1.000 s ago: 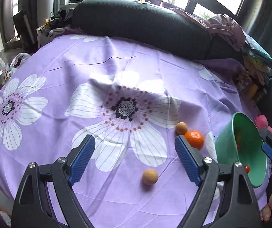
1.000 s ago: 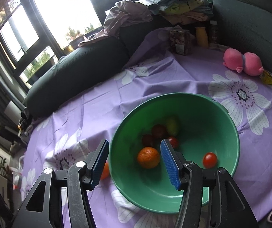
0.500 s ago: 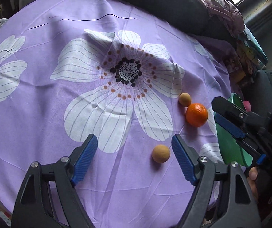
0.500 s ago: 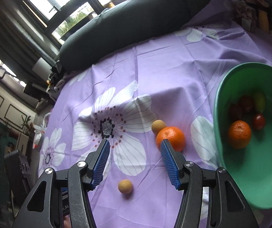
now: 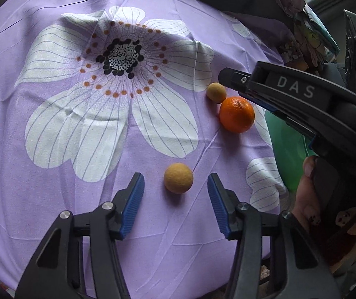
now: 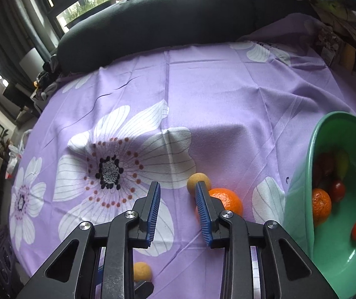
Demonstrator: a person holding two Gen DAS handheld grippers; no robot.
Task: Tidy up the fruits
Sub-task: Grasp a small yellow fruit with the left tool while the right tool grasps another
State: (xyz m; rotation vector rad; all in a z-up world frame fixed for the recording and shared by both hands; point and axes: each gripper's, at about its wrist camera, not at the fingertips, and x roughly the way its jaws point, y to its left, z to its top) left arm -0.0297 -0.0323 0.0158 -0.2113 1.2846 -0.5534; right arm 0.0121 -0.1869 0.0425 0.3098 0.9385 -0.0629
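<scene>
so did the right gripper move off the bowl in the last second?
Yes. The right gripper was over the green bowl; now the bowl sits at the right edge of its view, and the jaws, open, are beside the orange on the purple cloth.

Left gripper [image 5: 175, 186] is lowered and narrowed around the yellow ball [image 5: 178, 178], jaws apart on either side, not touching. Right gripper [image 6: 178, 194] is swung off the bowl [image 6: 300, 199] and brought down beside the orange [image 6: 227, 200] and second ball [image 6: 198, 180], jaws narrowed. Bowl is shifted to the right edge of the right view.
</scene>
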